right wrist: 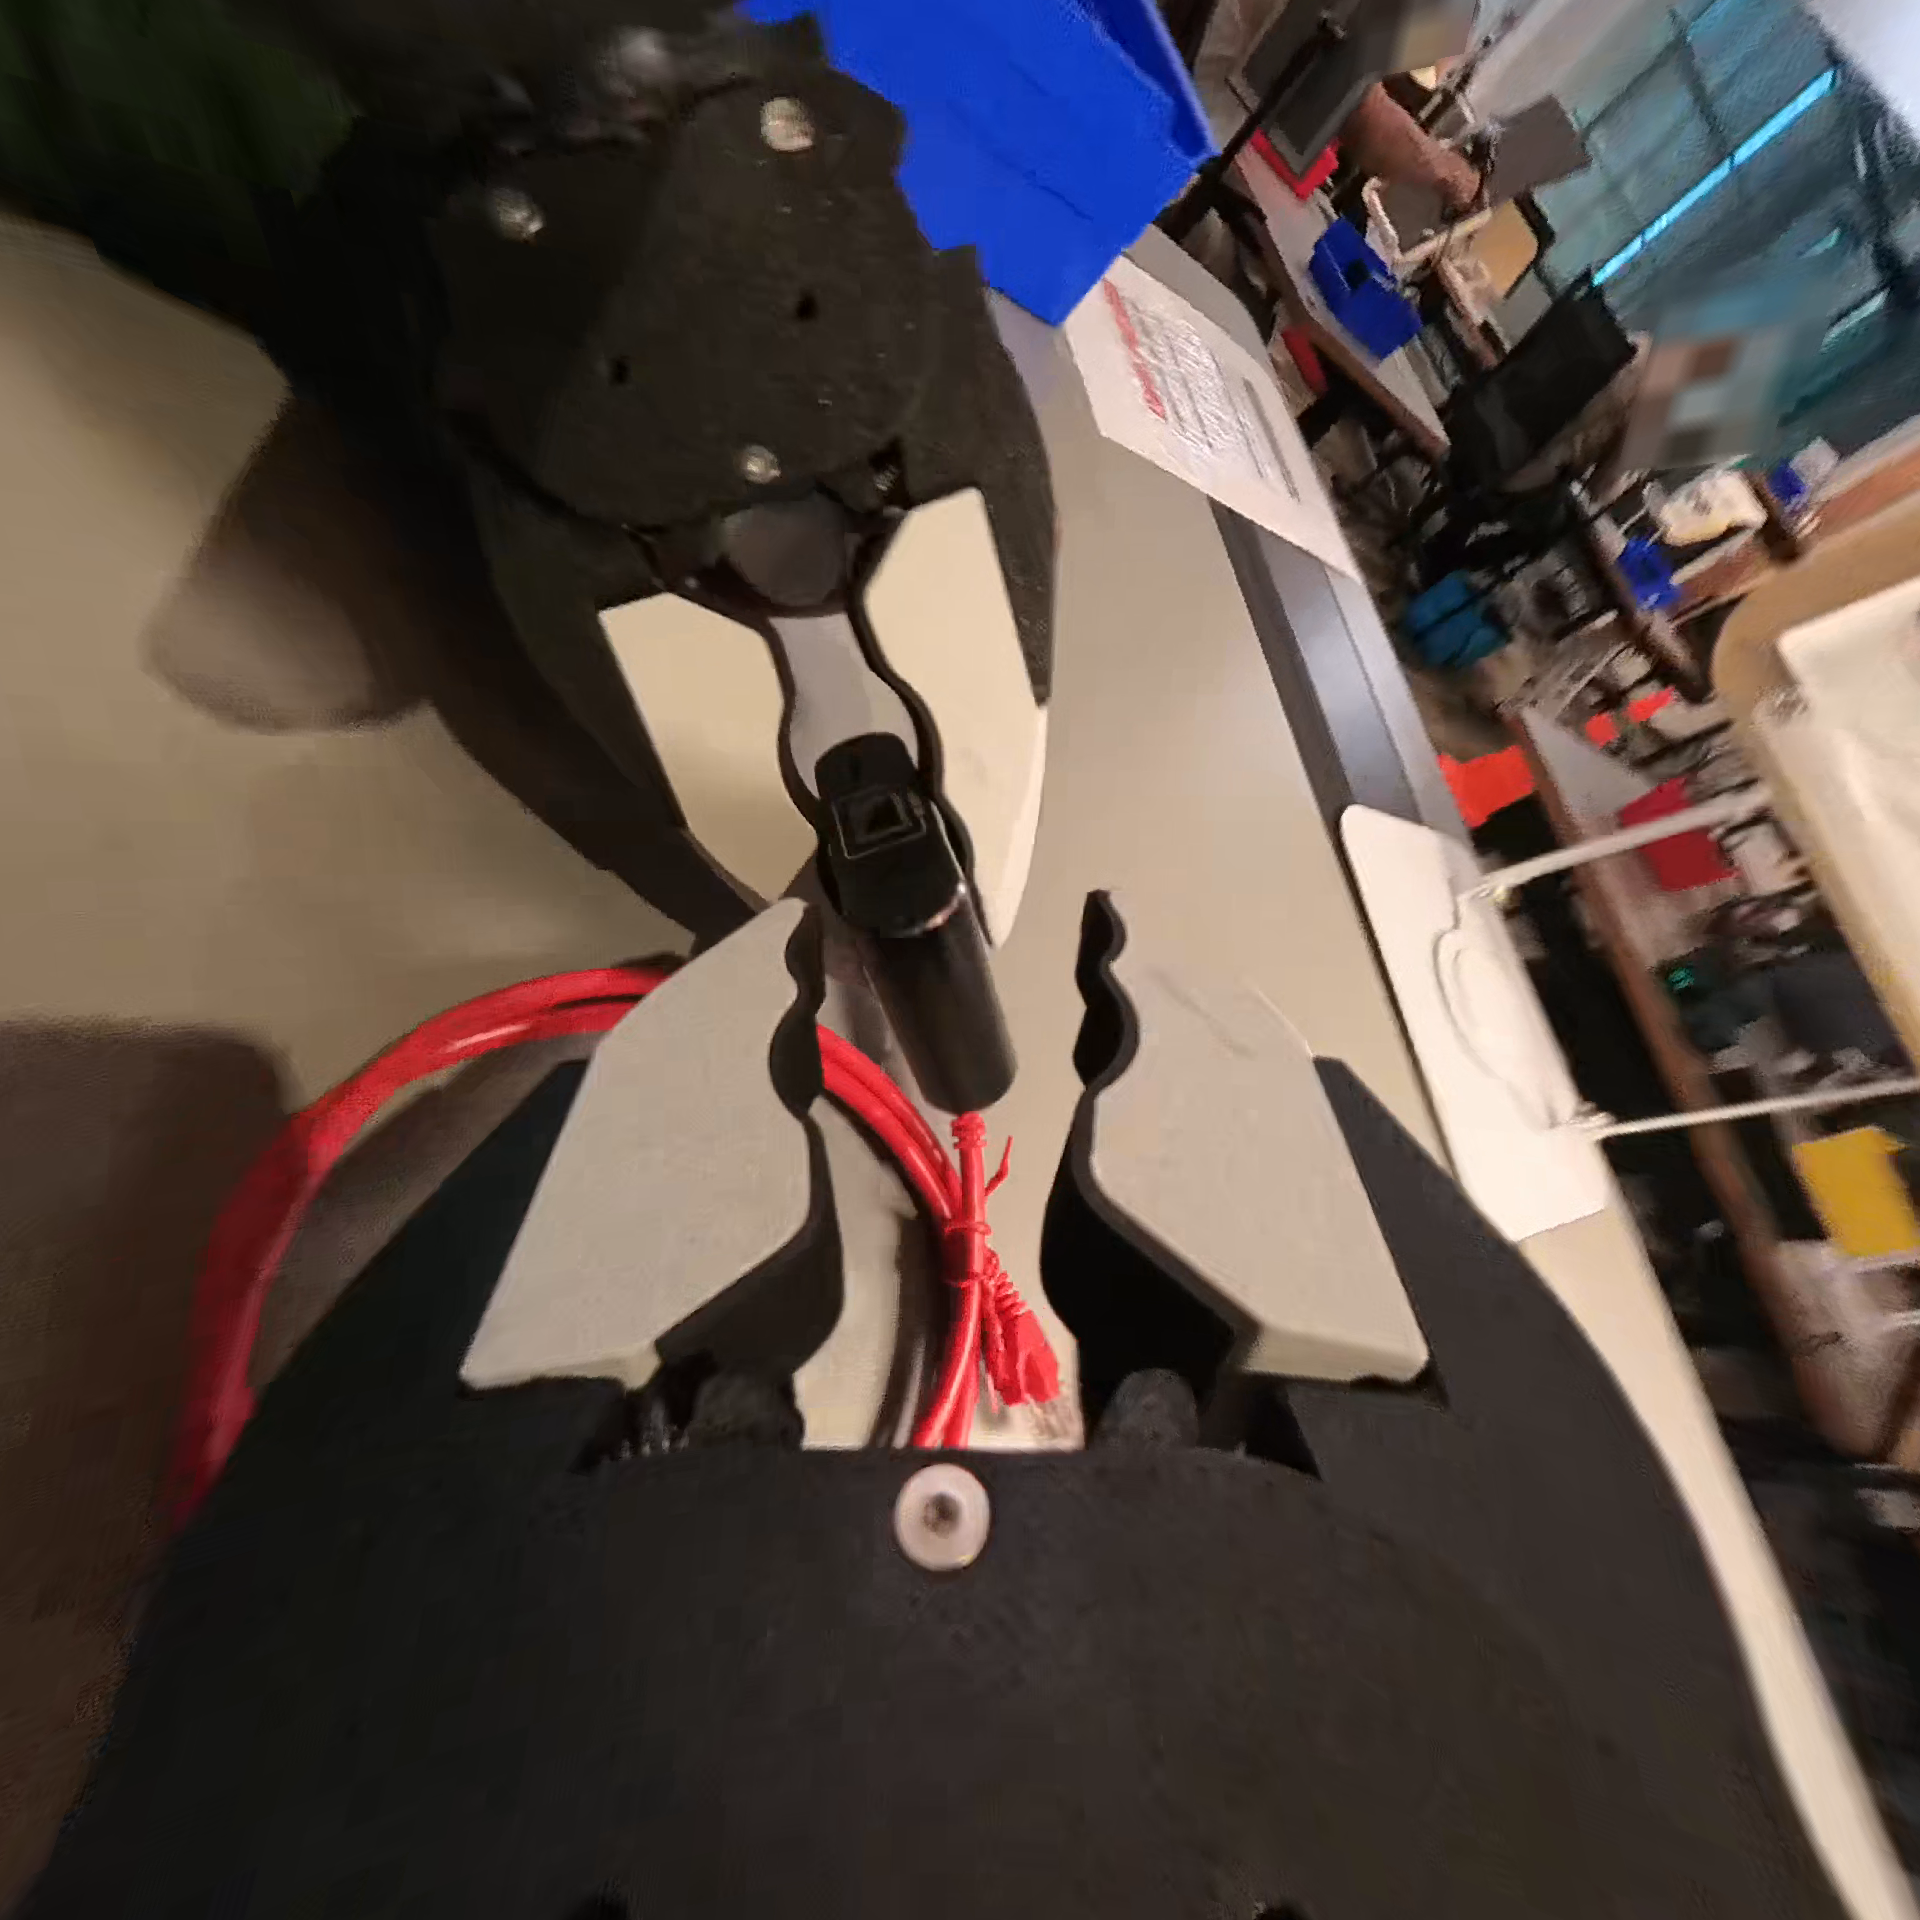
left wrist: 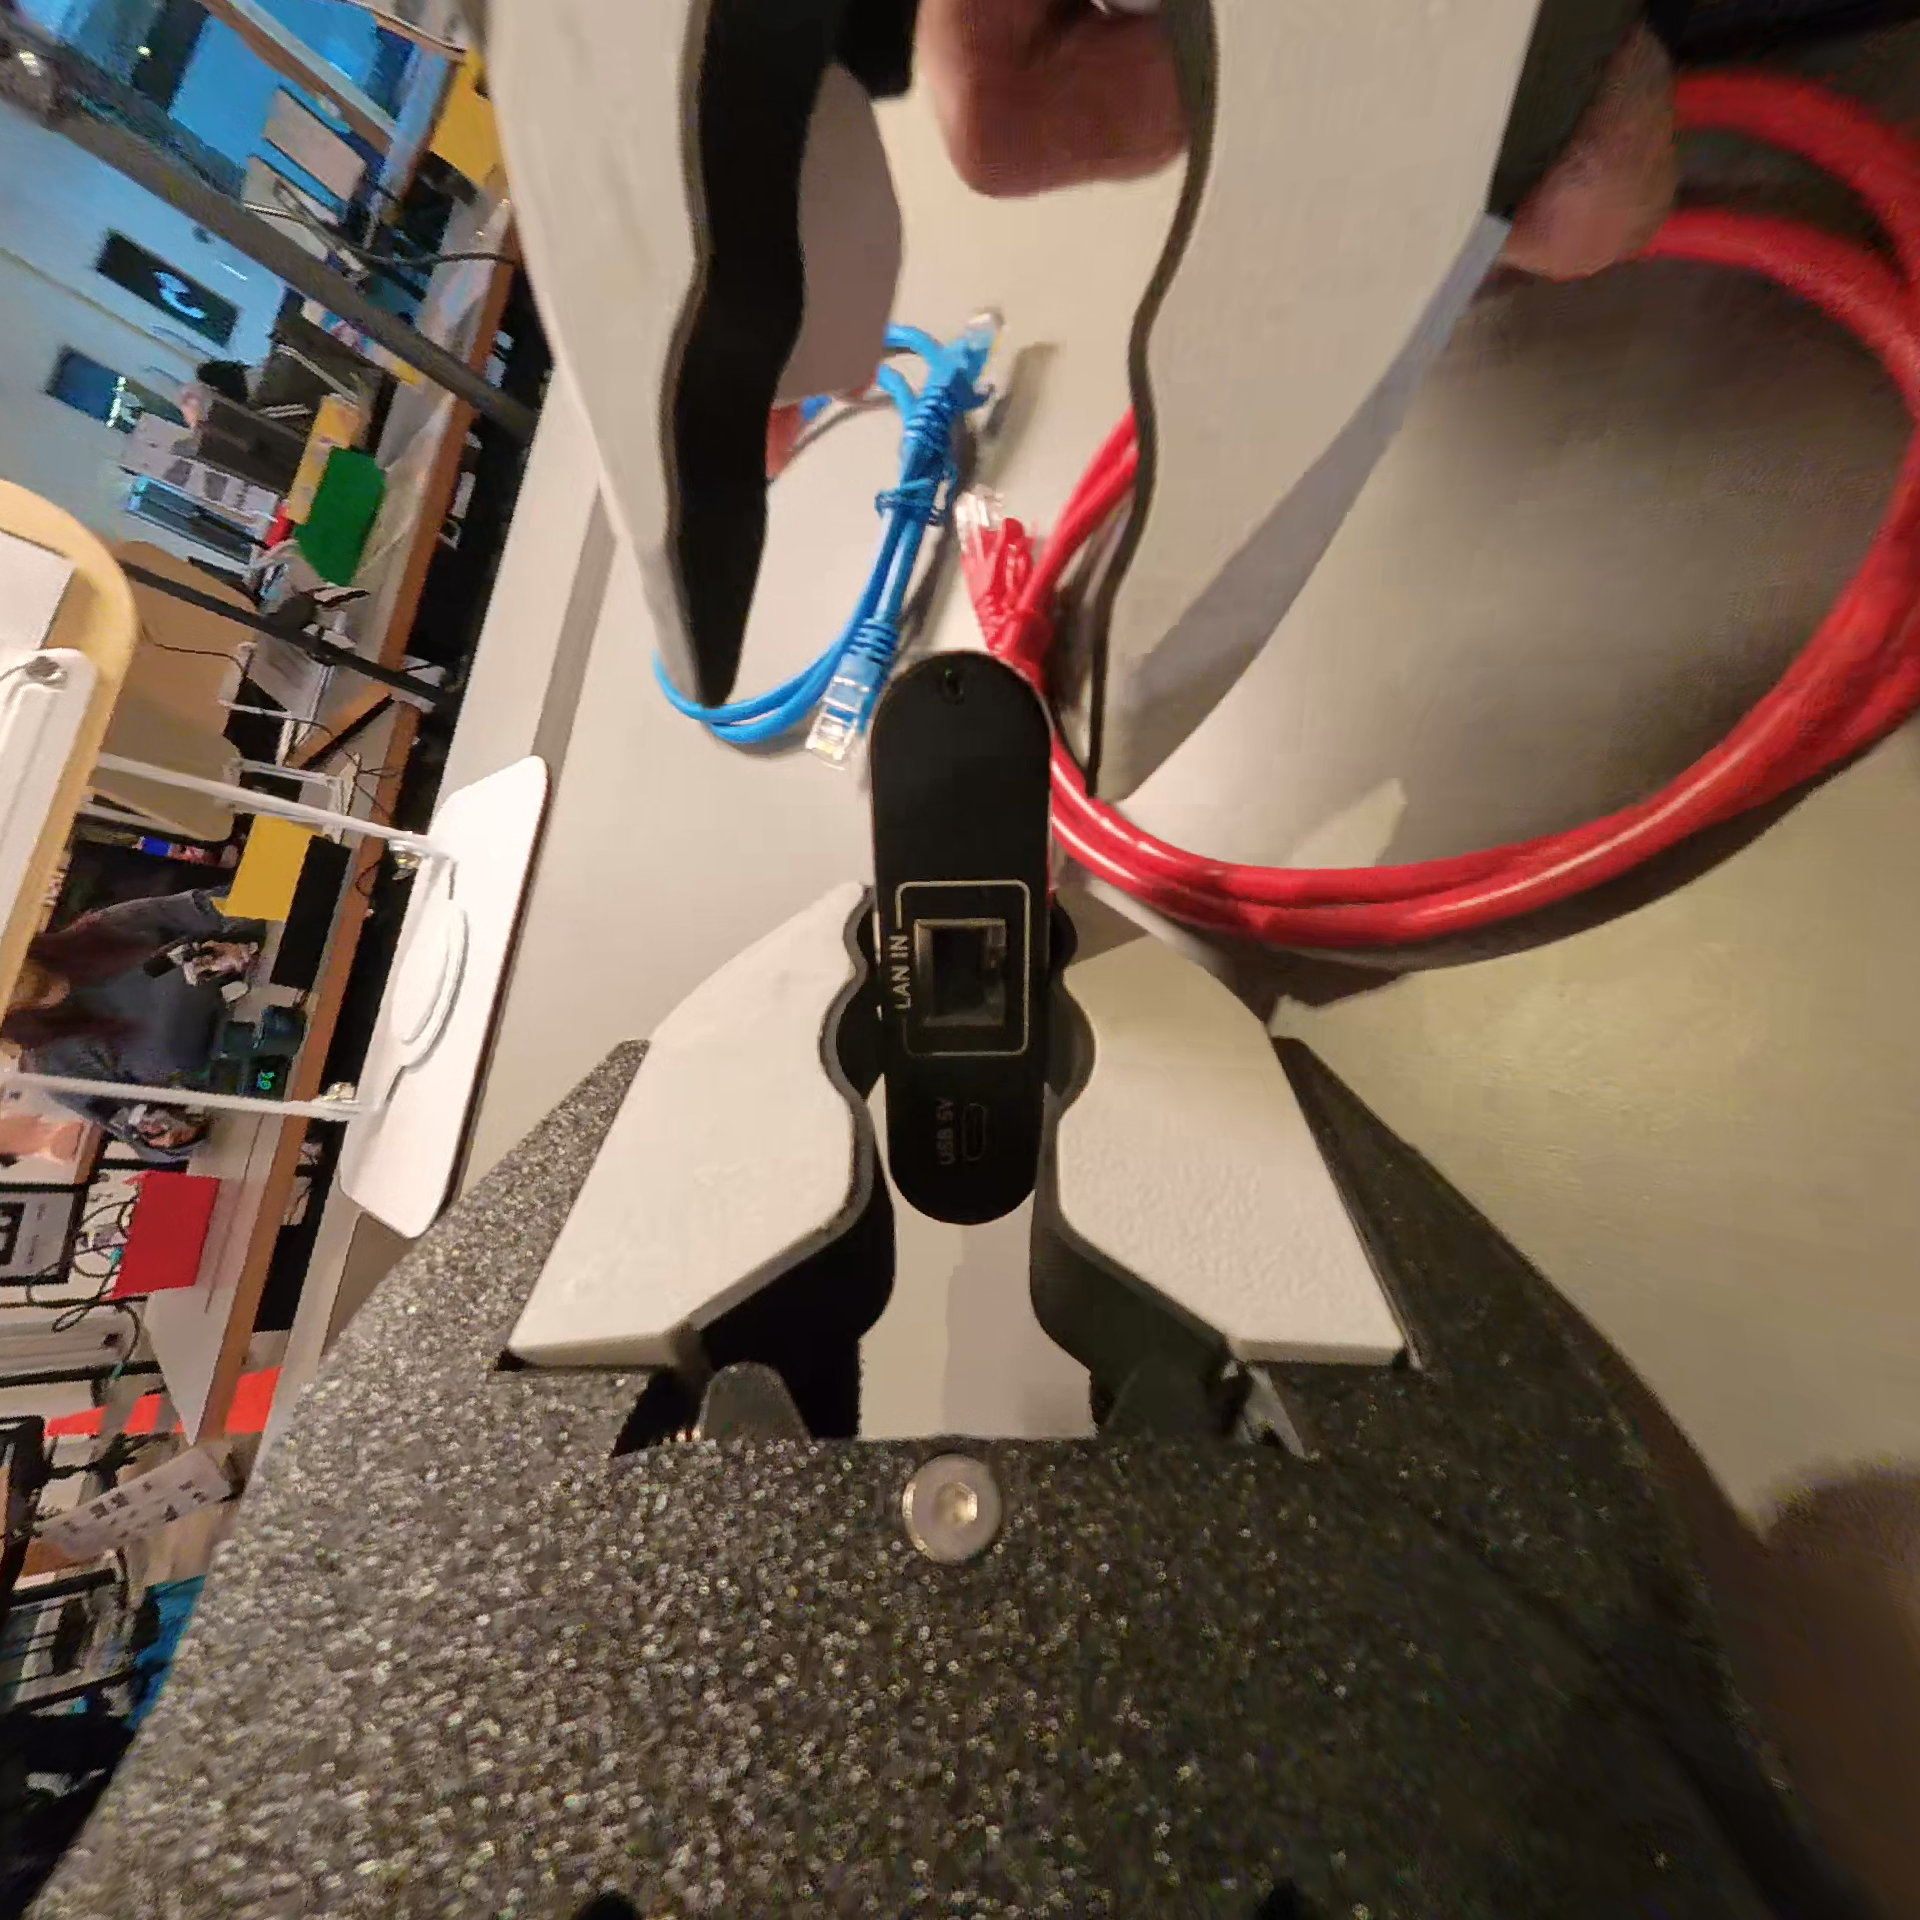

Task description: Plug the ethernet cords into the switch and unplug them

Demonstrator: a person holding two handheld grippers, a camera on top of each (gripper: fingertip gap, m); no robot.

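A workshop or lab: rows of long benches (right wrist: 1382,343) crowded with gear, blue bins (right wrist: 1361,281) and tangled wires recede behind the pale worktop (left wrist: 1558,1039), with a person (left wrist: 114,997) seated at left among monitors.

The switch (left wrist: 958,935) sat pinched between the left gripper (left wrist: 956,997) fingers, its port end facing the camera with nothing over it. The right gripper (right wrist: 940,997) fingers stood apart, the switch's far end in the gap, nearer the left finger, with room on the other side. A red cord (right wrist: 961,1226) coil lay on the tabletop (right wrist: 1164,790) under that gap and looped wide to one side. A blue cord (left wrist: 894,561) bundle lay just beyond the switch. A white stand (right wrist: 1475,1018) and a blue bin (right wrist: 1018,135) lined the tabletop's far edge; between them and the grippers the tabletop was bare
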